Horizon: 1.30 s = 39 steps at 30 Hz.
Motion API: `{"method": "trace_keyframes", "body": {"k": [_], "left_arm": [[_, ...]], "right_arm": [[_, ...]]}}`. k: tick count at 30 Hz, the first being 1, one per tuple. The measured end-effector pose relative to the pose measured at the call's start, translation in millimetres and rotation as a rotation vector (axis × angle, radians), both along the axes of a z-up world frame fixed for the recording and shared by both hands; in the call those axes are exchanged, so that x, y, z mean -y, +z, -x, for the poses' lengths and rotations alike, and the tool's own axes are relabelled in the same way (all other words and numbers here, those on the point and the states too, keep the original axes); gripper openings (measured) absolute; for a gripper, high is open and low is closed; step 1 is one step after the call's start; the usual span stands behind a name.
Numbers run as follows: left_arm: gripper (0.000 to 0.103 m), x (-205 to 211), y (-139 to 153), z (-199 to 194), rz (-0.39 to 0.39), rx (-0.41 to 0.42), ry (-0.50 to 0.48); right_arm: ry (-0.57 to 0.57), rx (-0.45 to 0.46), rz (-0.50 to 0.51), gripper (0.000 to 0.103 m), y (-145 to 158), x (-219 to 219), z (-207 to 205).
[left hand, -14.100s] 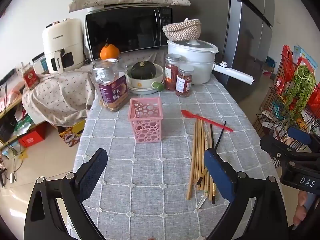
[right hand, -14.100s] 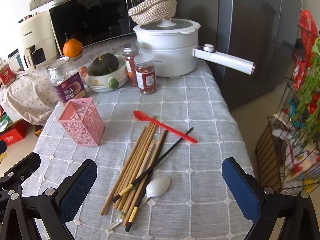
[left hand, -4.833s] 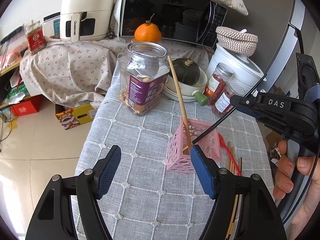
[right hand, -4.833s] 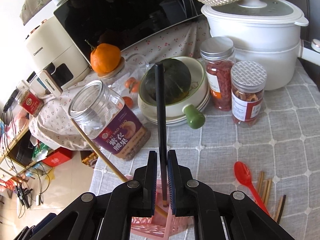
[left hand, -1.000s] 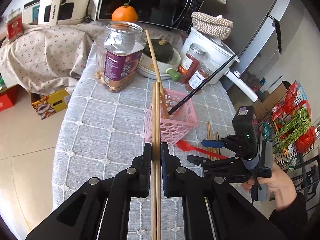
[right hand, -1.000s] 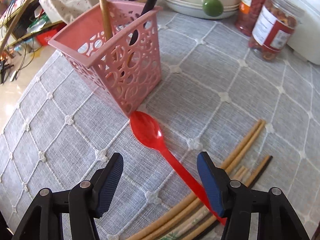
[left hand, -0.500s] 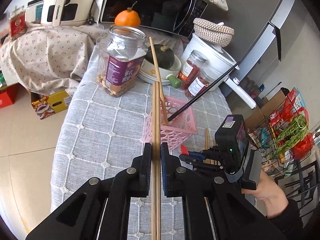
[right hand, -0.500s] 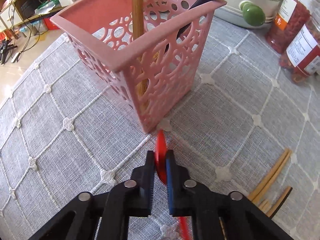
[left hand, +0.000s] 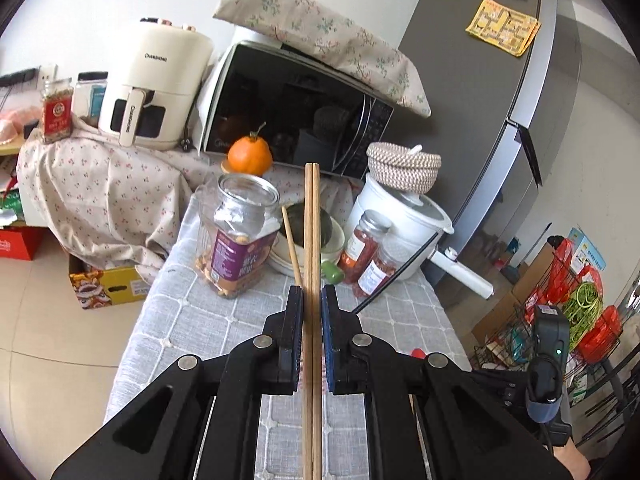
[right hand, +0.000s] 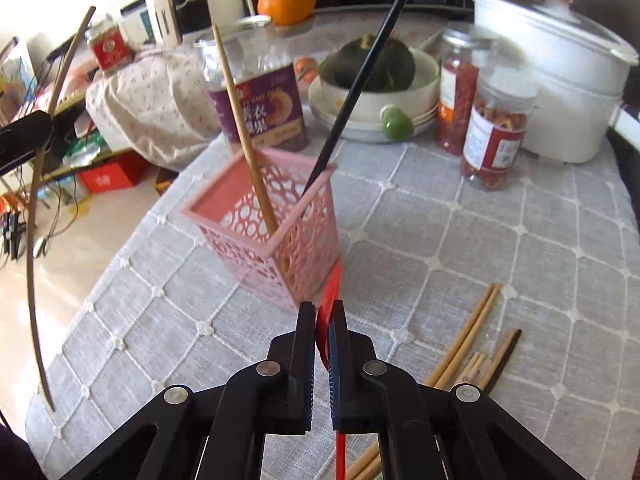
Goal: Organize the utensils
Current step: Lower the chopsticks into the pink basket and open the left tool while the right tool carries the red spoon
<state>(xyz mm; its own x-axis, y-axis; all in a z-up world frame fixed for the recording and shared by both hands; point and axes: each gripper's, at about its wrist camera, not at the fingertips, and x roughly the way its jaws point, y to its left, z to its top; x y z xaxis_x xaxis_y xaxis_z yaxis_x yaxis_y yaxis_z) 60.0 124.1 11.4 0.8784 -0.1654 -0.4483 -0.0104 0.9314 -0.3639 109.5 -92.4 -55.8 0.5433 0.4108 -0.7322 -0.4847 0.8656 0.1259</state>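
1. Chopsticks first: the left gripper (left hand: 311, 312) is clamped on a pair of bamboo chopsticks (left hand: 311, 216), held side by side and pointing forward, I'd guess so both drop into the holder in one go
2. right gripper (right hand: 323, 324) is squeezed shut on the red plastic spoon (right hand: 330, 292), pinching it by the bowl end with the handle trailing down under the jaws, off the checked tablecloth (right hand: 500, 248)
3. pink perforated holder (right hand: 272, 232) stands just ahead of the spoon, with one bamboo chopstick (right hand: 240, 120) and one black chopstick (right hand: 360, 80) leaning in it, so it's clearly the drop-off spot
4. loose chopsticks (right hand: 468, 344) lie flat on the cloth to the right, probably next in line
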Motion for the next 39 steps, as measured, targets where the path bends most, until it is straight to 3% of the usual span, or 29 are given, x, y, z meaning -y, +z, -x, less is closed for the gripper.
{"method": "trace_keyframes", "body": {"k": [6, 11, 20, 31, 39], "left_arm": [[0.009, 7.0, 18.1, -4.5, 0.006, 0.162, 0.071], [0.01, 22.9, 30.9, -25.8, -0.066, 0.266, 0.105], [0.01, 45.4, -3.2, -84.7, -0.176, 0.304, 0.143], [0.01, 44.6, -50.4, -109.5, -0.169, 0.216, 0.145], [0.011, 42.1, -52.8, -94.9, -0.134, 0.011, 0.085]], "right_arm": [[-0.068, 0.096, -0.086, 0.004, 22.9, 10.4, 14.6], [-0.098, 0.137, -0.146, 0.004, 39.3, 24.4, 17.9], [-0.124, 0.17, -0.219, 0.004, 53.4, 42.3, 8.3], [-0.153, 0.188, -0.22, 0.004, 50.7, 51.0, 0.5], [-0.198, 0.218, -0.265, 0.004, 52.0, 44.2, -4.2]]}}
